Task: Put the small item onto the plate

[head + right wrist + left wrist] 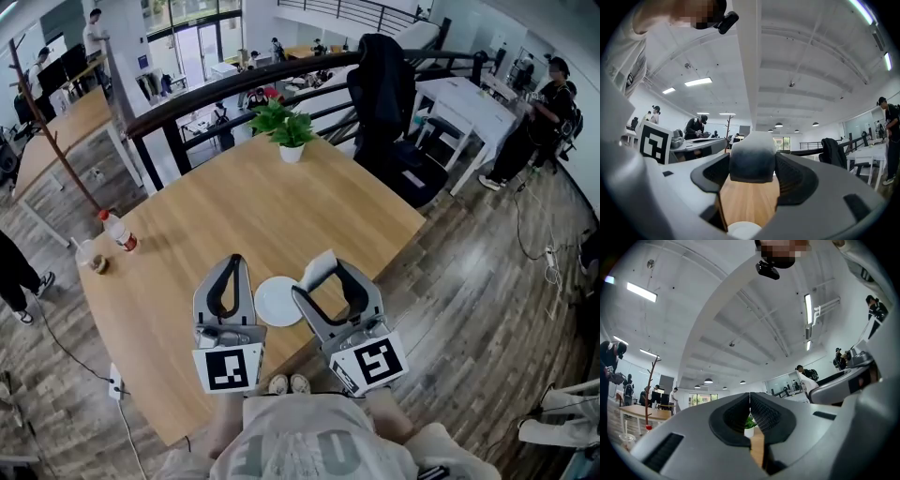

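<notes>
While the right gripper (752,165) has its jaws closed on the small item (752,152), a soft-looking block that is pale on top and dark grey lower down, the task stands at the carrying step: the item is lifted and not yet on the plate (743,230). In the right gripper view the item fills the gap between the two dark pads, and the plate's white rim shows at the bottom centre of the frame, below the jaws and nearer the camera than the item.

In the head view the same gripper (323,278) sits at lower centre, with the item (319,265) just past the plate's (278,302) upper right edge, beside it rather than over its middle. How high it hangs above the desk (234,206) I cannot tell.

The left gripper (750,401) has its jaws pressed together with nothing between them. In the head view it (234,262) lies just left of the plate.

Farther out on the desk, a potted plant (289,127) stands at upper centre, and a bottle (120,231) and a cup (93,259) stand at the left edge, well apart from the work.

The next move, as I judge it, calls for drawing the item back toward the lower left until it is over the plate's centre, then lowering it and spreading the jaws.
</notes>
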Available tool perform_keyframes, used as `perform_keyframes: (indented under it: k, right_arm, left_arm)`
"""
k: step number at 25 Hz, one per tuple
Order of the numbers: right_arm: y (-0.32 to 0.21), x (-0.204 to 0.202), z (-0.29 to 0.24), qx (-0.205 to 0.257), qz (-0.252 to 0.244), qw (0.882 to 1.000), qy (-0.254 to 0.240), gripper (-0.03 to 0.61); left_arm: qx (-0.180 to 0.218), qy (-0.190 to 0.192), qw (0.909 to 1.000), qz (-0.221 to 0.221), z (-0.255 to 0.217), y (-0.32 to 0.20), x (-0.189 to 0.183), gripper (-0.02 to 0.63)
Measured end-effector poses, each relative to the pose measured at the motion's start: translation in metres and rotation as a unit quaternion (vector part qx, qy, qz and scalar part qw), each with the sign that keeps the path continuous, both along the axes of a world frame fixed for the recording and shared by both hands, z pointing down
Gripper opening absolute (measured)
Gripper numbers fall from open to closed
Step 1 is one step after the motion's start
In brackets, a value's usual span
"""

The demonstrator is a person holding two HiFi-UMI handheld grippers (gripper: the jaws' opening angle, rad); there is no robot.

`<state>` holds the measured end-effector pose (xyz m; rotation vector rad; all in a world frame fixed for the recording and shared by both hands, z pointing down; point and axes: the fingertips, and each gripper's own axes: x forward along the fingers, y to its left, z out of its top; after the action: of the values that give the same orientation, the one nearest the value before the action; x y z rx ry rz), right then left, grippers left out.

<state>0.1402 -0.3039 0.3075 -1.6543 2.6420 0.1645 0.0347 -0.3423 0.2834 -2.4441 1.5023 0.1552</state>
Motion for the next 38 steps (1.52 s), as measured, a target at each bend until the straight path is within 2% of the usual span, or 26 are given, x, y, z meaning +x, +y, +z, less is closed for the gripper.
perform_keyframes:
  k: [6,9,12,18,23,27,38]
  right_arm:
    - [-0.024,-0.005,0.004,-0.040,-0.016,0.998,-0.035,0.311]
    - [-0.044,-0.007,0.013,-0.058,-0.012,0.998,0.000,0.310]
    - [-0.062,-0.012,0.033,-0.083,-0.007,0.995,0.050,0.310]
    - [-0.084,-0.029,0.102,-0.171,-0.021,0.983,0.070,0.310]
    - [-0.093,-0.044,0.169,-0.249,-0.044,0.959,0.126,0.310]
    - [-0.097,-0.048,0.210,-0.308,-0.051,0.939,0.141,0.310]
    - [-0.095,-0.040,0.309,-0.429,-0.042,0.875,0.222,0.310]
  left_arm:
    - [-0.014,-0.005,0.9998,-0.013,0.021,-0.004,-0.015,0.009]
    - [-0.041,-0.022,0.9988,-0.011,0.032,-0.007,-0.017,0.009]
    - [-0.050,-0.020,0.9985,-0.008,0.041,-0.011,-0.019,0.009]
    - [-0.084,-0.014,0.9963,-0.003,0.078,-0.003,-0.023,0.009]
    - [-0.106,-0.008,0.9943,-0.004,0.097,0.002,-0.026,0.009]
    - [-0.116,0.003,0.9931,-0.020,0.104,0.003,-0.038,0.009]
    - [-0.114,0.008,0.9928,-0.037,0.105,0.005,-0.051,0.009]
